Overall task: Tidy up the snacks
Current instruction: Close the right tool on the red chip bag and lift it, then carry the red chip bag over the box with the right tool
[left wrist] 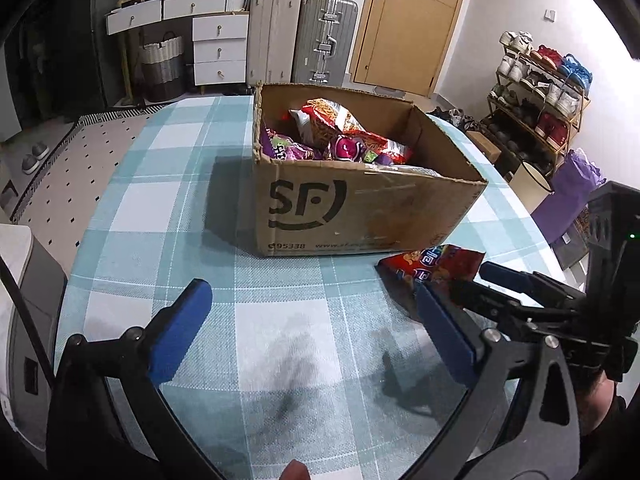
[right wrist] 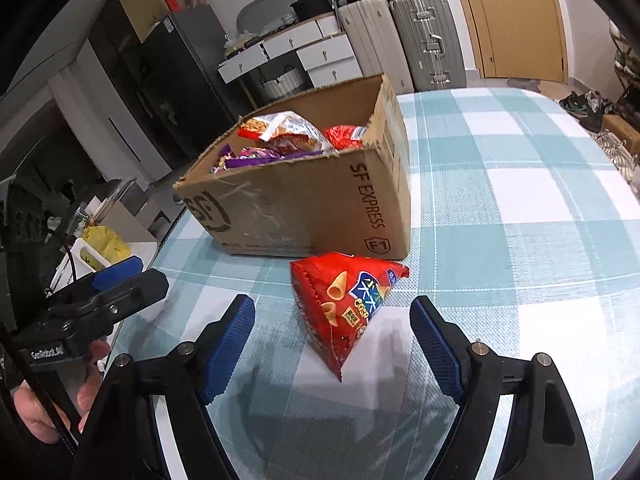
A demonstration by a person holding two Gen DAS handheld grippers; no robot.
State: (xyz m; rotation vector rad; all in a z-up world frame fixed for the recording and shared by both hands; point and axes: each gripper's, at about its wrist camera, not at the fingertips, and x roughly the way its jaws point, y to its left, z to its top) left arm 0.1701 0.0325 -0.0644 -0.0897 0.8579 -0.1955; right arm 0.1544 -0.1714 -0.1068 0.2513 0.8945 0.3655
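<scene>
While both tongs (left wrist: 316, 320) (right wrist: 332, 344) gape empty, one red snack bag (right wrist: 344, 304) lies beside one box (right wrist: 320, 200).

A: Where is there room on the worktop (left wrist: 168, 208)?
B: Left of the cardboard box (left wrist: 360, 208) the checked cloth lies bare.
A: And the obstacles?
B: The box itself, with a red snack bag (right wrist: 344, 312) just in front of its corner.
</scene>
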